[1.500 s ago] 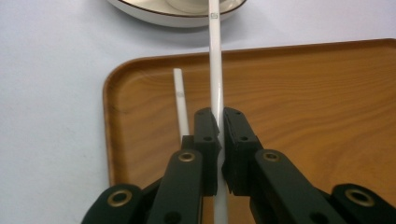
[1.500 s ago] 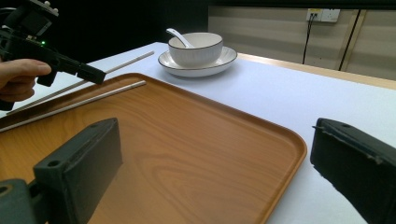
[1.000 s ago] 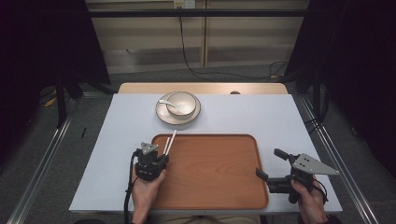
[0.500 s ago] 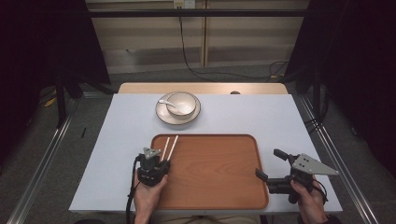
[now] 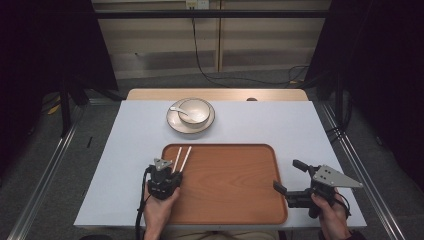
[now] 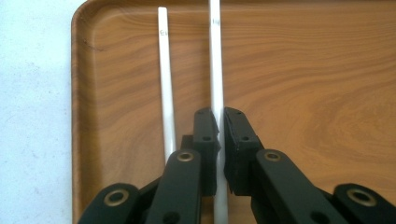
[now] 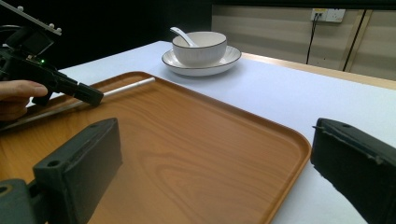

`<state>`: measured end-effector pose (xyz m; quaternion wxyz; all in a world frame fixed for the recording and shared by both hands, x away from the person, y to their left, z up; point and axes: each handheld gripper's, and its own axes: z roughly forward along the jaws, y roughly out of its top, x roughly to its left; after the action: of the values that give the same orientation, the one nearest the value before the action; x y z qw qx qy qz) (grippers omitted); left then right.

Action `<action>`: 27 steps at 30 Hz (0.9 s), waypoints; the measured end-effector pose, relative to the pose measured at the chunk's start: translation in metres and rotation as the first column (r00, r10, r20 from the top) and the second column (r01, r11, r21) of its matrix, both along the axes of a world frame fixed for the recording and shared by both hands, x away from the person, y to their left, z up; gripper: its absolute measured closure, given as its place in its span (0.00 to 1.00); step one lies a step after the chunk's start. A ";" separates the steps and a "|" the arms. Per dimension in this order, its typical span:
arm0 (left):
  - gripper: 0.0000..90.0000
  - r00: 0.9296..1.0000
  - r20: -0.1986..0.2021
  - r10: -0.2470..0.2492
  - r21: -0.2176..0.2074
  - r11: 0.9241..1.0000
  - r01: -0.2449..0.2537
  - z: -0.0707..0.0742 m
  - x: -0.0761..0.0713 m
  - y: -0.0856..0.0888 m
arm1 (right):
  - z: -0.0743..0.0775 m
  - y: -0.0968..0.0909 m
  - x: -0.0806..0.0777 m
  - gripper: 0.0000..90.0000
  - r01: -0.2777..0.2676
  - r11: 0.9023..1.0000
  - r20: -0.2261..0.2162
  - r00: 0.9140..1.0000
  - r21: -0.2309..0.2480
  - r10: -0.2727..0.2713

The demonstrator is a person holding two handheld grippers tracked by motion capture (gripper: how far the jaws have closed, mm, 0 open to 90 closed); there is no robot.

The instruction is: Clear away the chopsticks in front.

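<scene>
From the high view, I have the left gripper [image 5: 171, 176] over the near left corner of the wooden tray [image 5: 235, 215], with two white chopsticks [image 5: 181, 159] running from it toward the tray's far rim. The right gripper [image 5: 290, 176] waits off the tray's right edge above the worktop [image 5: 260, 125], fingers spread wide with nothing between them. A bowl [image 5: 194, 110] with a spoon [image 5: 177, 109] sits on a saucer [image 5: 175, 123] beyond the tray.

In the left gripper view, the fingers [image 6: 205, 135] are pinched almost together on the right-hand chopstick [image 6: 215, 56]; the left-hand chopstick [image 6: 164, 70] lies just beside them, outside the grip, on the tray floor. I judge I am placing the pair, so I would lower until the held stick lies flat, then ease open slowly so it does not roll, and back straight out without nudging its neighbour.

In the right gripper view, my own fingers [image 7: 79, 168] frame the tray, wide apart and empty; the other gripper [image 7: 91, 95] shows at far left with a chopstick [image 7: 128, 87] beyond it. I would keep this hand parked.
</scene>
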<state>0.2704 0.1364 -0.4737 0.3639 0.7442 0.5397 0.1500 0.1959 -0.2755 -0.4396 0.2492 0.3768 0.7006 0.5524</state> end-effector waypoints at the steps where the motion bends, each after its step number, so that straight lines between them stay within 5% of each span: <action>1: 0.93 1.000 -0.001 -0.011 0.003 1.000 0.011 0.000 0.000 0.000 | 0.000 0.000 0.000 0.02 0.000 1.000 0.000 1.000 0.000 0.000; 6: 0.93 1.000 -0.001 -0.012 -0.007 1.000 0.012 0.000 0.000 0.001 | 0.000 0.000 0.000 0.02 -0.003 1.000 0.002 1.000 -0.001 0.003; 12: 0.80 0.999 0.022 -0.029 -0.004 1.000 0.029 0.004 0.004 0.003 | 0.000 0.000 0.000 0.02 -0.006 1.000 0.002 1.000 -0.002 0.006; 16: 0.74 0.996 0.041 -0.075 -0.024 0.997 0.076 0.009 0.014 0.002 | 0.000 0.000 0.000 0.02 -0.005 1.000 0.001 1.000 0.000 0.005; 19: 0.86 0.989 0.046 -0.140 -0.021 0.990 0.141 0.009 0.022 0.001 | 0.000 0.000 0.000 0.02 -0.005 1.000 0.000 1.000 0.000 0.005; 21: 0.95 0.976 0.049 -0.212 -0.069 0.974 0.215 0.006 0.027 -0.003 | 0.000 0.000 0.000 0.02 -0.005 1.000 0.002 1.000 -0.002 0.005; 23: 1.00 0.978 0.047 -0.206 0.007 0.979 0.205 0.004 0.029 -0.010 | 0.000 0.000 0.000 0.02 -0.005 1.000 0.002 1.000 -0.002 0.005; 27: 1.00 0.980 0.013 -0.200 0.040 0.979 0.199 0.000 0.036 -0.015 | 0.000 0.000 0.000 0.02 -0.003 1.000 0.002 1.000 -0.001 0.003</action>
<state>0.3060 0.1212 -0.4741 0.3670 0.8001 0.4565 0.1295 0.1958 -0.2752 -0.4396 0.2491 0.3751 0.7012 0.5527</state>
